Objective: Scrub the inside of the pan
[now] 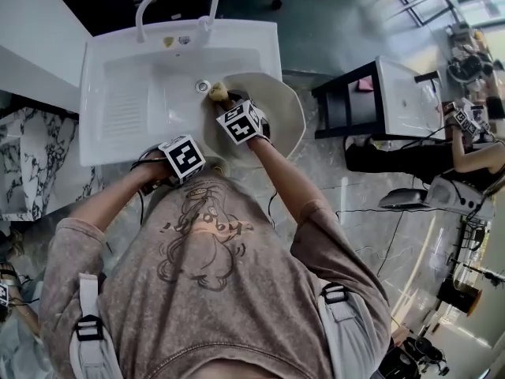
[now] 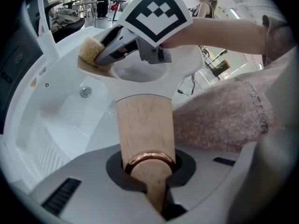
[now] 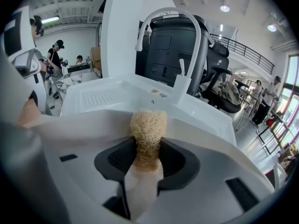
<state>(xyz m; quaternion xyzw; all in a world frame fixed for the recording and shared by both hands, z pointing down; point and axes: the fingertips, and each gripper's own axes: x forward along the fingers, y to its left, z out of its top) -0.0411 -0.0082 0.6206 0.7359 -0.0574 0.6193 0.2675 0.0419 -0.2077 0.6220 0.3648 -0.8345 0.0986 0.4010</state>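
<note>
A person stands at a white sink. The left gripper has its fingers clamped on the wooden handle, which runs straight ahead of them to the white pan. The right gripper has its fingers pinching a scrubber, its tip just beyond them against the pan's far inner wall. The pan overhangs the sink's right edge.

Open basin, faucet behind

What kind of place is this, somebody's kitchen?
Probably not a home kitchen: it looks like an open workshop or lab hall. The white sink stands beside a wide glossy floor with cables trailing across it, and other people are busy in the background.
</note>
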